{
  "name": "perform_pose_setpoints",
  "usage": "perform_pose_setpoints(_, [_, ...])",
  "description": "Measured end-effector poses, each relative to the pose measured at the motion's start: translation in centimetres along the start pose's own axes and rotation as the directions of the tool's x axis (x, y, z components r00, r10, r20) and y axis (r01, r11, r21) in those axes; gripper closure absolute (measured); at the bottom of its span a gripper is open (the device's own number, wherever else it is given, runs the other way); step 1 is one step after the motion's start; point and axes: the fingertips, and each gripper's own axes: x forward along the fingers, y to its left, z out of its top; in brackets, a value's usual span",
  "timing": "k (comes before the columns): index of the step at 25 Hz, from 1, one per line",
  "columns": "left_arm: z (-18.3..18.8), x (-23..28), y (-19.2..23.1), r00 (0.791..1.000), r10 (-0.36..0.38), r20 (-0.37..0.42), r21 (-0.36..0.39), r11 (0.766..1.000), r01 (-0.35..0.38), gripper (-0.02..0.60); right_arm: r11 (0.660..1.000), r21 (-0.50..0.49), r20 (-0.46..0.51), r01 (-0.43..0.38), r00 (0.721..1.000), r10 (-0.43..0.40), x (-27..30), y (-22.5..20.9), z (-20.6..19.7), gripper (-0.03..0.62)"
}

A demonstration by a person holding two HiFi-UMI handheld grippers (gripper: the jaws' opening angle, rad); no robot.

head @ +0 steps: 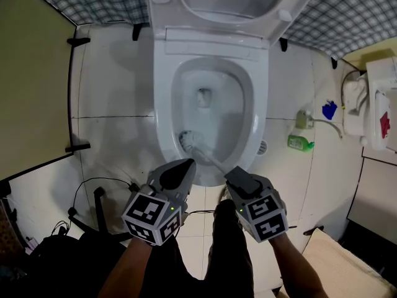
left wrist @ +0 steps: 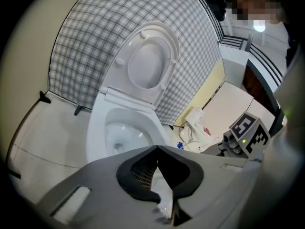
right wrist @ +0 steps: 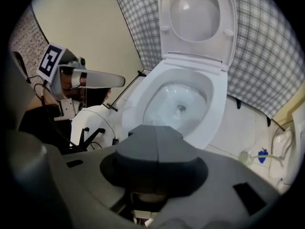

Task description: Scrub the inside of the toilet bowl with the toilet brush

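The brush (head: 188, 141) has its head down in the bowl (head: 162, 104), against the near wall. Its handle runs back into the right tongs (head: 234, 174), which are pinched narrow on it. The left tongs (head: 186, 164) are closed at the tips and empty, above the near rim.

Green bottle (head: 300, 143), perhaps cleaner, on floor (head: 111, 92)

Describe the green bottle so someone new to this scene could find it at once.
Start at the toilet bowl and look right, to the white floor beside its rim. The green bottle sits there, nearer us than a pale object and a blue object; it is the only bright green thing on that floor.
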Motion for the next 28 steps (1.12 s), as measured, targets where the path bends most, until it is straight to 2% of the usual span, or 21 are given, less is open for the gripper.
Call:
perform_pose_setpoints(6, [0.0,0.4,-0.1,1.000,-0.003,-0.002,0.002,1.000,0.003,0.572,0.987,0.145,0.024,0.072,0.997,-0.077,5.0,-4.0,4.3,0.428])
perform_pose_setpoints(10, [-0.4,0.5,-0.1,1.000,-0.005,-0.009,0.001,1.000,0.005,0.573,0.975,0.189,-0.030,0.116,0.993,-0.112,8.0,-7.4,4.8,0.428])
perform_pose_setpoints(12, [-0.4,0.4,0.0,1.000,-0.003,-0.008,-0.001,1.000,0.003,0.574,0.976,0.165,-0.078,0.138,0.989,-0.127,8.1,-8.4,4.2,0.428])
perform_pose_setpoints(14, [-0.4,0.3,0.2,1.000,0.002,-0.005,-0.004,1.000,-0.002,0.573,0.983,0.132,-0.088,0.125,0.990,-0.114,7.1,-8.2,3.9,0.428])
perform_pose_setpoints(20, [0.0,0.2,0.2,1.000,0.000,0.011,-0.015,1.000,0.000,0.574,0.996,0.063,-0.080,0.067,0.995,-0.062,1.9,-4.7,1.0,0.428])
perform_pose_setpoints(23, [0.3,0.1,0.2,1.000,0.000,0.017,-0.017,1.000,0.000,0.572,0.998,0.028,-0.105,0.048,0.993,-0.045,-0.5,-3.2,0.1,0.428])
perform_pose_setpoints(28, [0.1,-0.1,0.3,1.000,0.003,0.017,-0.023,1.000,-0.003,0.573,0.992,-0.083,-0.182,0.096,0.977,-0.109,-3.0,-3.3,-0.5,0.430])
